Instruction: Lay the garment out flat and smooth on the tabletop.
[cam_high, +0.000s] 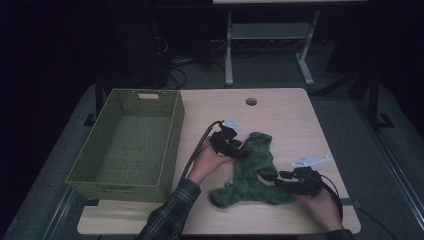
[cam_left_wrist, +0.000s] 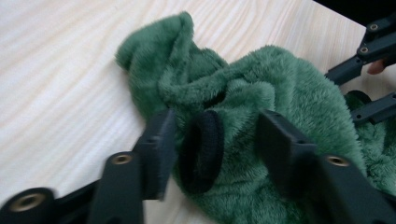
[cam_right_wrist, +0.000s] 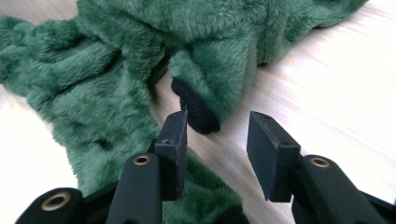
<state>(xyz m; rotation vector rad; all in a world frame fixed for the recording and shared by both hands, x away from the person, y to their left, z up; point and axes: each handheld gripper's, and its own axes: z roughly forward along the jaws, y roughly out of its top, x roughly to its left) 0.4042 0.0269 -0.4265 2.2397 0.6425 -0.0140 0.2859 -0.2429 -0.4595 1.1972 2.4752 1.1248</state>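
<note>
Left gripper view: left hand-held gripper (cam_left_wrist: 212, 144) half-open, jaws straddling green fleece (cam_left_wrist: 280, 88)

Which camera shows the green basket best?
The high view: the whole green basket sits at the table's left, open side up. The left and right gripper views look at the fuzzy green garment instead.

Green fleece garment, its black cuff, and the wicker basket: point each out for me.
green fleece garment (cam_high: 250, 170), high view, on the middle of its fuzzy body.
black cuff (cam_right_wrist: 195, 108), right gripper view, on the dark ribbed band at a sleeve end.
wicker basket (cam_high: 172, 135), high view, on its right wall.
</note>
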